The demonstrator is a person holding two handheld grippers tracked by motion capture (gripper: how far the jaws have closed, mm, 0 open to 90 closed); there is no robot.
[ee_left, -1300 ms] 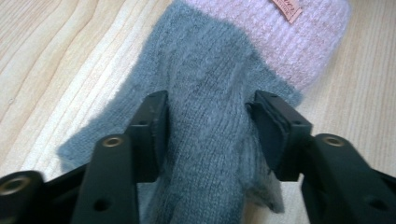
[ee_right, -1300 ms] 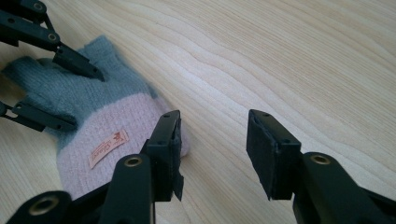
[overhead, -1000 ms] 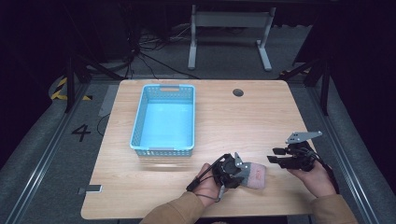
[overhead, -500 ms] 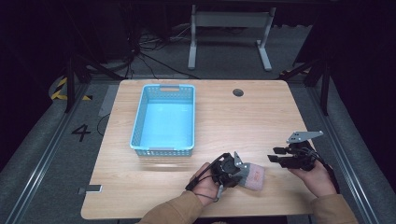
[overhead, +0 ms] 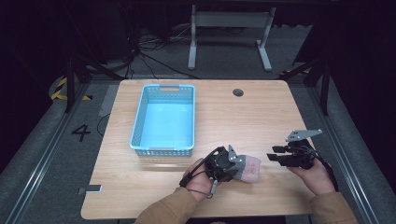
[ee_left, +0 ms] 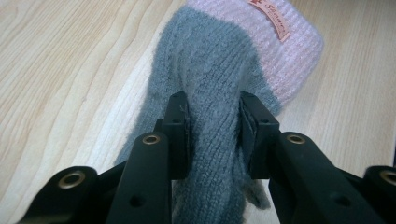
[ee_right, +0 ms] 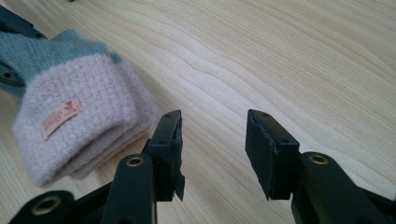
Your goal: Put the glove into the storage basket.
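Nothing moved. Left tongs [ee_left: 212, 135] pinching grey-pink glove [ee_left: 224, 79]; label [ee_left: 273, 18] visible close-up. Right tongs [ee_right: 212, 149] spread.

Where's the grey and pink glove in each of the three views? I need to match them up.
High view: the glove lies at the table's near edge, right of centre, at the left gripper.
Left gripper view: centre frame, its grey part pinched between the jaws, pink cuff at the top.
Right gripper view: left side, cuff towards the camera, beside the open right gripper.
Shared landmark: the small label on the pink cuff.
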